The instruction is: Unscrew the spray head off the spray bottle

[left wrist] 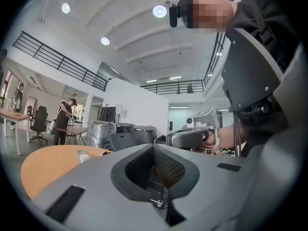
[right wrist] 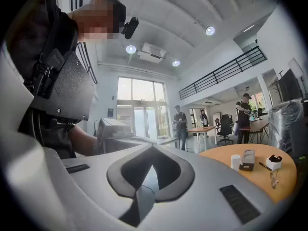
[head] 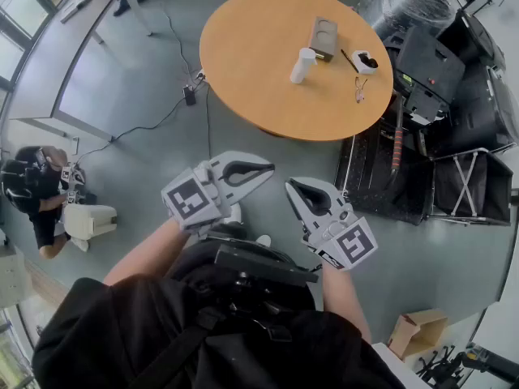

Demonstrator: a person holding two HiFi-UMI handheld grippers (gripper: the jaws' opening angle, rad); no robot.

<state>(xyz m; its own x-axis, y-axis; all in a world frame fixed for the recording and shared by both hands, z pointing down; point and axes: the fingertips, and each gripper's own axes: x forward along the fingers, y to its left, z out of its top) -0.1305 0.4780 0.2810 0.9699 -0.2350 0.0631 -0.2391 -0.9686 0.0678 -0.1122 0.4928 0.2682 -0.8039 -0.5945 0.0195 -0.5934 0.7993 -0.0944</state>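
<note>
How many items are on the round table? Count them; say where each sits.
5. White bottle near the centre; grey box behind it; black pen right of the box; white-and-black item by the right edge; eyeglasses nearer the person. Nothing seems hidden.

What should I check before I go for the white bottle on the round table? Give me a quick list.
1. Left tool empty: ok, jaws shut with nothing between them.
2. Right tool empty: ok, jaws shut with nothing between them.
3. Jaws open for a grasp: not ok, both are shut.
4. White bottle upright on the round table: ok.
5. Bottle within reach: not ok, both tools are short of the table's near edge.
6. Room around the bottle: probably not ok, the gray box stands close beside it.
7. Which way the spray head faces: cannot tell, it is too small in every view.
</note>
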